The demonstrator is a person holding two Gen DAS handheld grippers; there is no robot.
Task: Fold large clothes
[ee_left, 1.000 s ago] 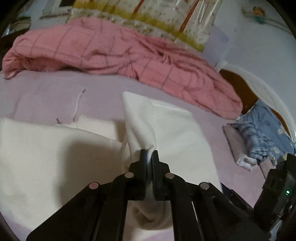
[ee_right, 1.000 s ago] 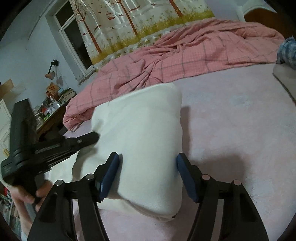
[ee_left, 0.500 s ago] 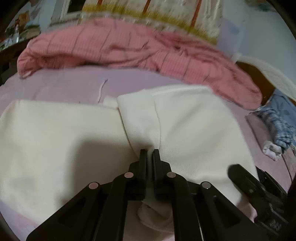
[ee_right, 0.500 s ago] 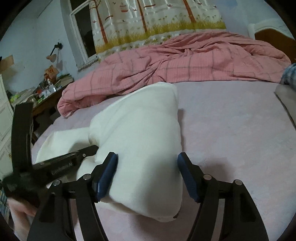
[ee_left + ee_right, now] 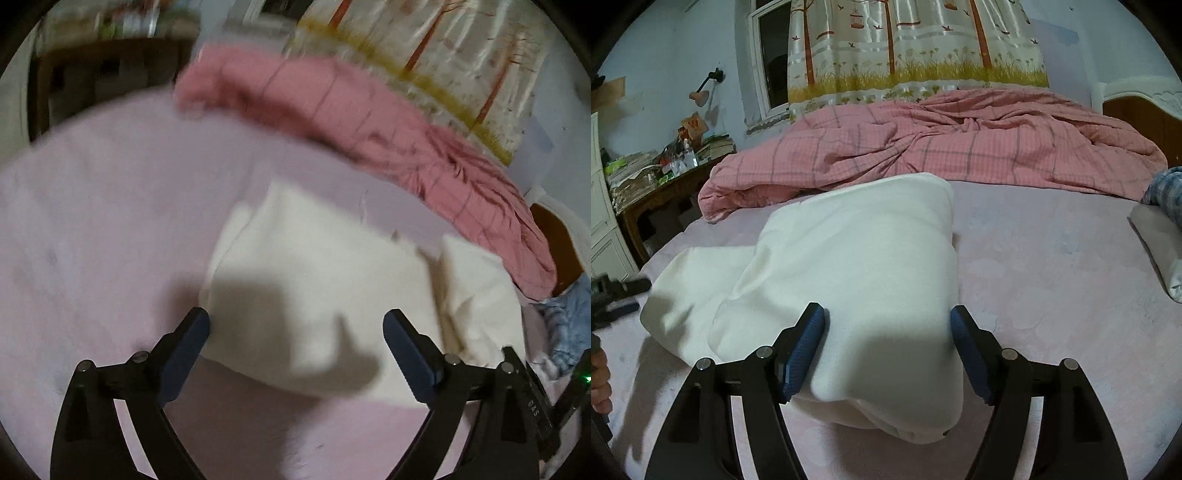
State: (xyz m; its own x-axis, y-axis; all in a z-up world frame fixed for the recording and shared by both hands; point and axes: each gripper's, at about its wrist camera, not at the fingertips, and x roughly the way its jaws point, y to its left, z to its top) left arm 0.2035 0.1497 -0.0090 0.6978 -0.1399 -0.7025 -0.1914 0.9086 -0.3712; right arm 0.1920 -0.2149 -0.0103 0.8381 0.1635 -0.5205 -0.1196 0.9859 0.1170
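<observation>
A cream-white garment [image 5: 332,295] lies folded on the lilac bed sheet [image 5: 92,240]; it also shows in the right wrist view [image 5: 857,266], with one folded part lying over another. My left gripper [image 5: 295,325] is open and empty, just in front of the garment's near edge. My right gripper [image 5: 888,323] is open, its blue pads either side of the folded garment's near end, not closed on it. The left gripper's tip shows at the left edge of the right wrist view [image 5: 624,291].
A rumpled pink checked quilt [image 5: 942,147] lies across the far side of the bed. Folded blue and white clothes [image 5: 1160,229] sit at the right. A cluttered wooden desk [image 5: 665,173] stands left of the bed, and a curtain [image 5: 912,48] hangs behind.
My left gripper has let go of the white garment, opened wide and pulled back to the left. The garment has dropped flat. My right gripper has stayed open over the garment's end.
</observation>
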